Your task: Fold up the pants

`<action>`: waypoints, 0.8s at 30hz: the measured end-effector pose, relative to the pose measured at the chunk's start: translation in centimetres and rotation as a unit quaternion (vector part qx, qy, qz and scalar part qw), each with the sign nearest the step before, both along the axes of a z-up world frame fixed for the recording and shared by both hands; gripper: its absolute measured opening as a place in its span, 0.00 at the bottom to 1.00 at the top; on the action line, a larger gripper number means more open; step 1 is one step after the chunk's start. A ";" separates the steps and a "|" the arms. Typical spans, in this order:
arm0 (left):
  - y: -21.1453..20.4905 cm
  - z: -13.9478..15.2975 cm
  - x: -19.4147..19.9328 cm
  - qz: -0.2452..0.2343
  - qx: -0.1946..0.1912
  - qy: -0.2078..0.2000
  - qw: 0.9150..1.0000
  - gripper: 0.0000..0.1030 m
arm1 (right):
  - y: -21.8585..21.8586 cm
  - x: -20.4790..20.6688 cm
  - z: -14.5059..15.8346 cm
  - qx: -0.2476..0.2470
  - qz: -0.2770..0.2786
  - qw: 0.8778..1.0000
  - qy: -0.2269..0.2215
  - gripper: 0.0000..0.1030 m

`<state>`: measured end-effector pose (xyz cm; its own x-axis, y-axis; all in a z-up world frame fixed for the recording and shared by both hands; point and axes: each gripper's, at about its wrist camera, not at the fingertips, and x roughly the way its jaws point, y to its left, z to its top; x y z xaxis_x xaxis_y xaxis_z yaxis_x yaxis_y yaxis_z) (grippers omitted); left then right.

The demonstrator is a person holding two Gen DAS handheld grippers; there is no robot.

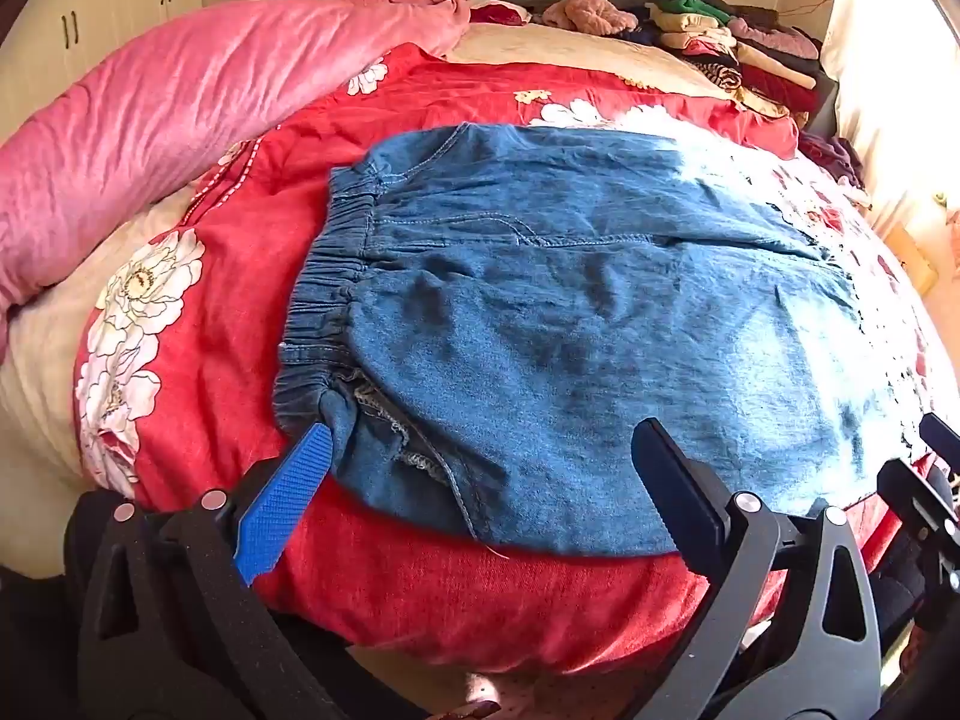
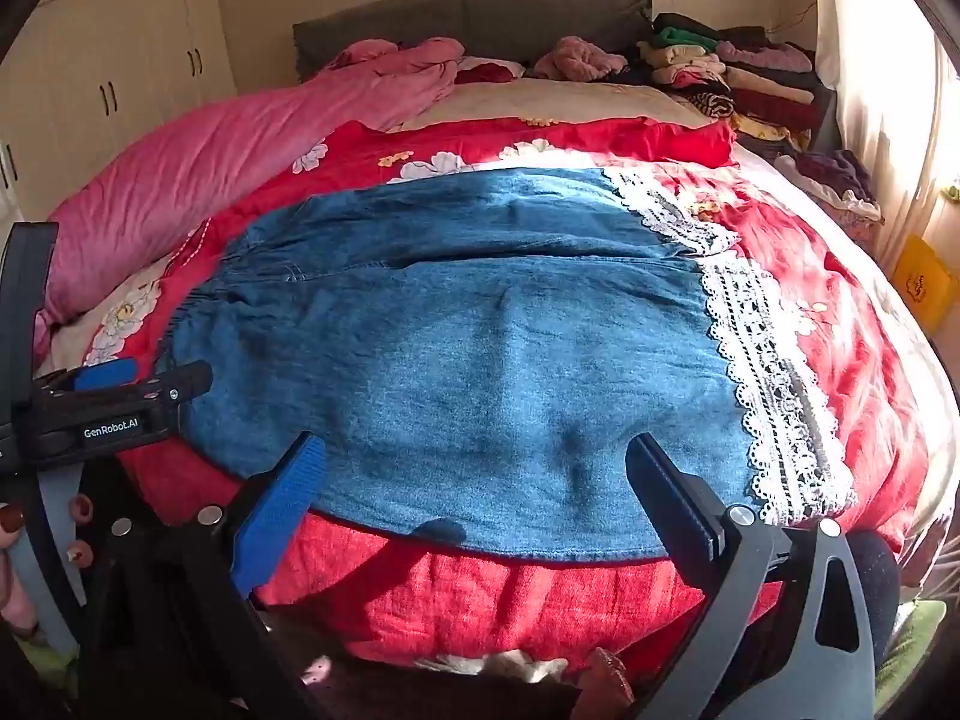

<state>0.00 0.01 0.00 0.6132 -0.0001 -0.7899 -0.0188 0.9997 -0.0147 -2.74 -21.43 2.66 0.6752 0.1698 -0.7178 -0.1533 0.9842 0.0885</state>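
Blue denim pants [image 1: 570,324] lie flat across a red floral quilt [image 1: 228,300], legs folded together, elastic waistband [image 1: 327,294] at the left. White lace hems [image 2: 762,360] lie at the right. My left gripper [image 1: 486,450] is open, hovering at the pants' near edge by the waistband corner. My right gripper [image 2: 480,462] is open over the near edge, toward the hem end. The left gripper also shows at the left of the right wrist view [image 2: 114,402].
A pink duvet [image 1: 180,96] lies bunched along the left. Stacked folded clothes [image 1: 738,42] sit at the back right by the grey headboard [image 2: 474,18]. White cupboards [image 2: 108,78] stand on the left. A curtain [image 2: 888,90] hangs on the right.
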 end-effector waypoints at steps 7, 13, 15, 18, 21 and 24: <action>-0.2 0.9 -0.1 -0.003 -0.011 0.001 1.000 0.91 | -0.2 -0.4 0.7 0.001 -0.006 1.000 -0.001 0.96; -0.6 0.5 -0.8 -0.011 -0.005 -0.005 1.000 0.91 | -0.1 -0.6 0.9 -0.002 -0.007 1.000 -0.010 0.96; -0.7 0.6 -0.8 -0.015 -0.005 -0.006 1.000 0.91 | -0.1 -0.7 1.0 -0.004 -0.008 1.000 -0.010 0.96; -0.8 0.6 -0.8 -0.017 -0.007 -0.007 1.000 0.91 | -0.1 -0.8 1.1 -0.006 -0.010 1.000 -0.010 0.96; -1.1 0.5 -0.9 -0.021 -0.005 -0.006 1.000 0.91 | -0.1 -0.7 1.1 -0.007 -0.011 1.000 -0.008 0.96; -1.2 0.6 -0.9 -0.023 -0.004 -0.006 1.000 0.91 | -0.1 -0.8 1.1 -0.008 -0.012 1.000 -0.010 0.96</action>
